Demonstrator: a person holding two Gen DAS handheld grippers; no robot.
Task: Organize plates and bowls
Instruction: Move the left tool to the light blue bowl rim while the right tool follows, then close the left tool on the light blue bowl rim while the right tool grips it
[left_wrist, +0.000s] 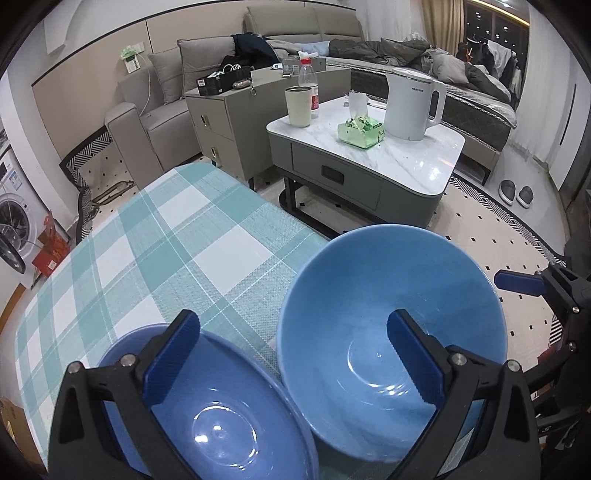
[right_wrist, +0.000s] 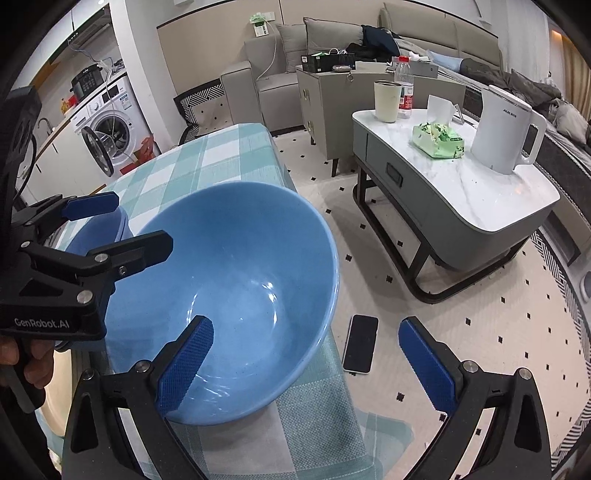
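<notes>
A large blue bowl (left_wrist: 388, 317) (right_wrist: 240, 280) sits tilted at the right edge of the checked tablecloth (left_wrist: 177, 236), leaning on the rim of a shallow blue plate (left_wrist: 214, 417). My left gripper (left_wrist: 293, 358) is open. One finger hangs over the plate, the other inside the bowl, and the bowl's left rim lies between them. My right gripper (right_wrist: 304, 369) is open too. Its left finger is over the bowl's near side and its right finger is out over the floor. In the right wrist view the left gripper (right_wrist: 142, 221) reaches in from the left and partly hides the plate (right_wrist: 107, 236).
The table's right edge (right_wrist: 343, 398) drops off just beside the bowl. A black phone (right_wrist: 360, 343) lies on the floor below. A marble coffee table (left_wrist: 417, 158) holds a white kettle (left_wrist: 410, 105), a tissue pack, a cup and a bottle. A hand (right_wrist: 33, 358) holds the left gripper.
</notes>
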